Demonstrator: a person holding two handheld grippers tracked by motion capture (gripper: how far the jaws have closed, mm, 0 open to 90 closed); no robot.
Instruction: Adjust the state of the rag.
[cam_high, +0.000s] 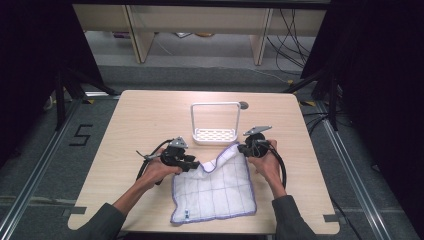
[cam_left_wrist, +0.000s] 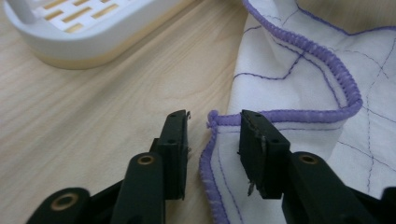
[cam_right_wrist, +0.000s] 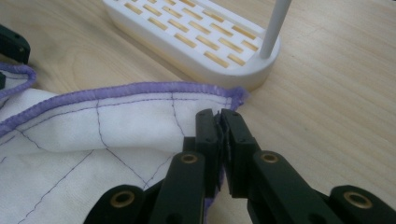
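A white cloth (cam_high: 215, 187) with purple edging and a thin grid of stitching lies on the wooden table (cam_high: 145, 120), its near-left corner hanging toward the front edge. My right gripper (cam_high: 241, 148) is shut on the cloth's far-right corner; in the right gripper view the jaws (cam_right_wrist: 218, 114) pinch the purple hem of the cloth (cam_right_wrist: 93, 126). My left gripper (cam_high: 196, 164) sits at the rumpled far-left corner. In the left gripper view its jaws (cam_left_wrist: 214, 122) stand apart with the cloth's (cam_left_wrist: 299, 70) hemmed corner between them, untouched by either pad.
A white slotted rack (cam_high: 216, 135) with a tall wire hoop stands just beyond the cloth, near the table's middle; its base shows as the rack (cam_left_wrist: 70, 42) and the rack (cam_right_wrist: 196, 42) close ahead of both grippers. Bare wood lies to the left and right.
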